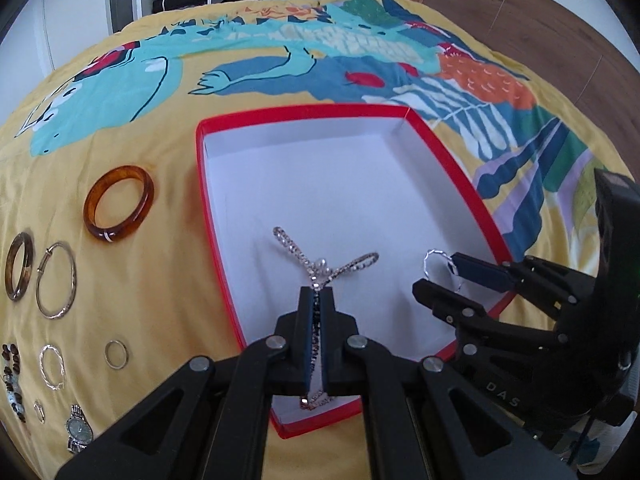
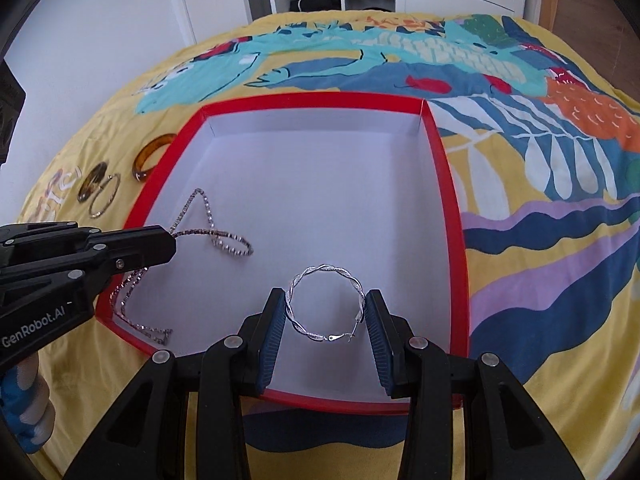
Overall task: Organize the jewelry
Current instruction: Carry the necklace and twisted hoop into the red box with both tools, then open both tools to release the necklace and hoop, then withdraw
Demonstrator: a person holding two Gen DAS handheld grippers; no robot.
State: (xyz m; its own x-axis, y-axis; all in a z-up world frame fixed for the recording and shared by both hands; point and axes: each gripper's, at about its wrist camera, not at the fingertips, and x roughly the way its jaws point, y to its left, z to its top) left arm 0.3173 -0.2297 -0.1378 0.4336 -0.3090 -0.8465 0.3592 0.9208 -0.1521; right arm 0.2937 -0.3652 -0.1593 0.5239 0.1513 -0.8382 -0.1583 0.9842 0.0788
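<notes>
Left gripper: its jaws are pressed together on a rhinestone chain, which runs up the slit between the pads.
Chain beyond the left jaws: two sparkling loops fan out past the tips, with a small pearl cluster where they cross, all over the white floor of the box.
Chain behind the left jaws: a tail of it hangs out below the pads, near the box's near wall.
Right gripper: its jaws stand partly apart and hold a twisted silver hoop by its two sides, one pad against each side.
Hoop: it sits between the right jaws with its clasp turned toward the camera and its far arc reaching just past the tips, over the box floor.
Red box: open, white inside, lying on the bed straight ahead of both pairs of jaws; both tips are over its near half.
Bed cover: yellow with a bright printed pattern.
Left of the left jaws, outside the box: an amber bangle, a darker tortoiseshell bangle, a large thin hoop, smaller rings, a bead string and a wristwatch lie on the cover.
Person: a gloved hand grips the left tool's handle.
</notes>
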